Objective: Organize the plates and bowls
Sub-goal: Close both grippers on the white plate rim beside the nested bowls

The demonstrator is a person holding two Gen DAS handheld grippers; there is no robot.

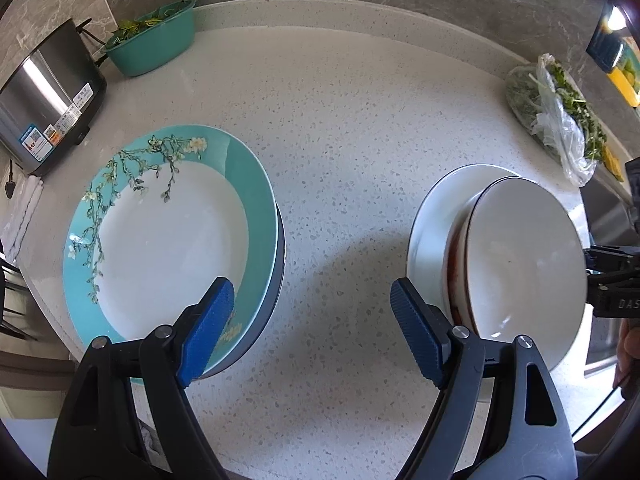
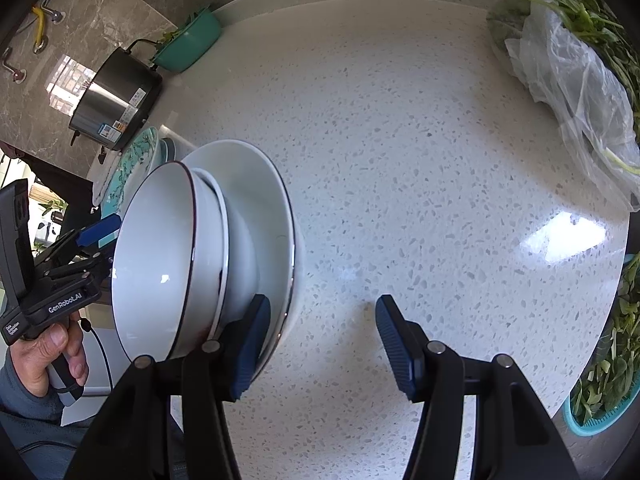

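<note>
Both grippers, left gripper (image 1: 312, 304) and right gripper (image 2: 320, 320), are hovering with fingers apart and empty over the tabletop (image 1: 340, 120), bowl stack (image 1: 520, 256) sitting between floral plates (image 1: 168, 240) and greens; likely next: grasping a rim.

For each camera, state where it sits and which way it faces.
Left wrist: sits on the left gripper, looking steeply down at the counter between the teal plate and the stacked white bowls; both its fingers show, plus the right gripper at the right edge.
Right wrist: sits on the right gripper, looking steeply down; its fingers show, with the person's left hand at the left edge.
Shared: bowls, teal plate, steel pot, bagged greens.
</note>
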